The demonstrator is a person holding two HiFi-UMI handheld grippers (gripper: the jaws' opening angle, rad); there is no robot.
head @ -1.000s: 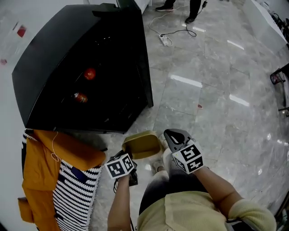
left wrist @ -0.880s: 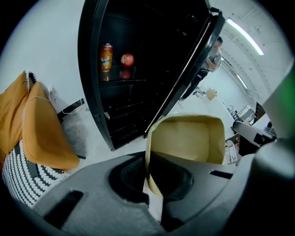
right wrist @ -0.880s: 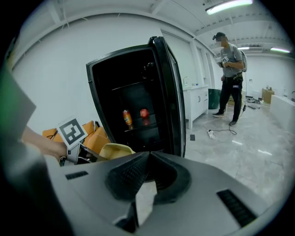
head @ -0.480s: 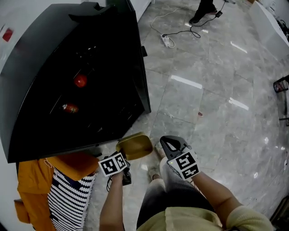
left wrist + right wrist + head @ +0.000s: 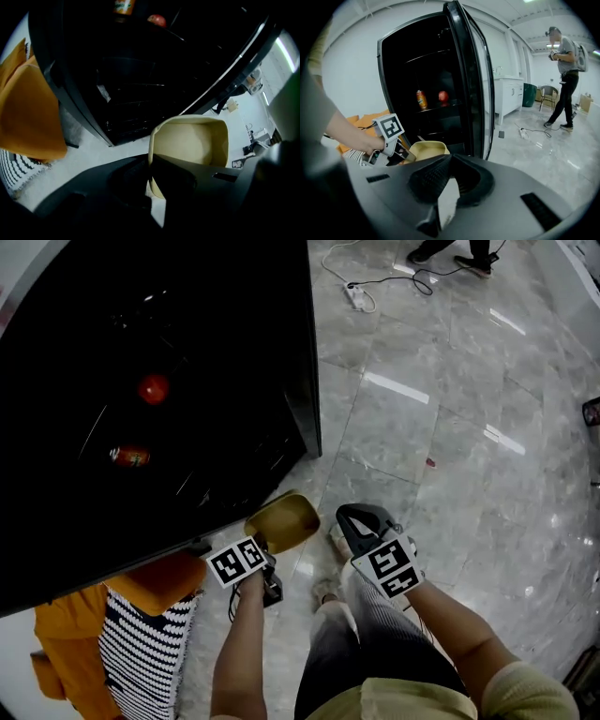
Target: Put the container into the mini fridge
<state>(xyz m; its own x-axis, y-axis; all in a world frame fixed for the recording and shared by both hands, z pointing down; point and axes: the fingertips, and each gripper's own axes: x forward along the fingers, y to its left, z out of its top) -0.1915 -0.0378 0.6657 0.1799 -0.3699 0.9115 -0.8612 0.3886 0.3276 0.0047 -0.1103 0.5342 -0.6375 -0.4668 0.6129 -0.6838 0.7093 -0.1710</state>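
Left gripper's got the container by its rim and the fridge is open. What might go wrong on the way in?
1. The left gripper pinches the container only at one rim edge, so it may tilt or slip loose.
2. A can and an apple already sit on a shelf in the mini fridge; sliding in there might knock them over.

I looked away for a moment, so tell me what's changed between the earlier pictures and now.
The person has moved in toward the mini fridge, which now fills more of the head view, and the container has come close to its lower front. Unchanged: the left gripper is still clamped on the container's wall, the right gripper is still empty, and the can and apple sit inside as before.
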